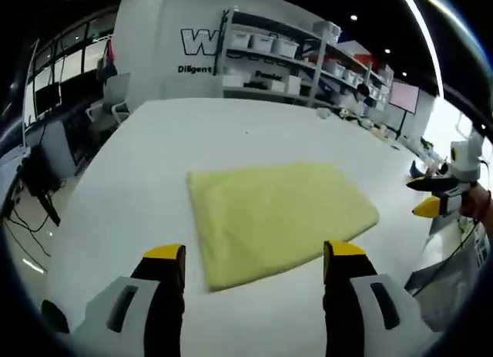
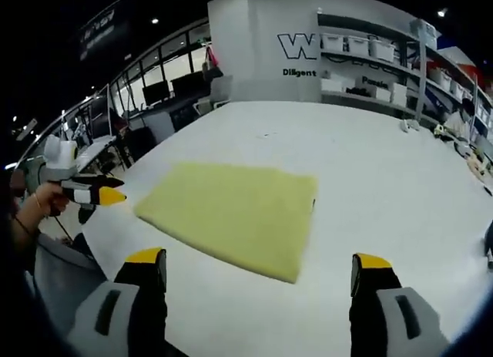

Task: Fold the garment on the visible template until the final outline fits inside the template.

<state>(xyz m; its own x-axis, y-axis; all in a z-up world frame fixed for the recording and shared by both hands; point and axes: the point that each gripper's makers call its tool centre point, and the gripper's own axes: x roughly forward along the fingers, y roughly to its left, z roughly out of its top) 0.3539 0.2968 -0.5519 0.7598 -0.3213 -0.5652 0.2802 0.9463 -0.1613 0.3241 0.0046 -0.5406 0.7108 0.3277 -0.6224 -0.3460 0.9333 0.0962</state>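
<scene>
Folded yellow garment [image 1: 277, 218] flat mid white table [image 1: 154, 141], L gripper [image 1: 254, 268] & R gripper [image 2: 258, 272] both spread, empty, held apart from it; prob light, soft, floppy, best pinched at corners/edge.

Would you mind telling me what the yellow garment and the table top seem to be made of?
The folded yellow garment looks like soft matte fabric, perhaps fleece or knit: its edges are rounded and nothing glints. The white table looks hard and smooth, perhaps laminate, with a faint sheen.
</scene>
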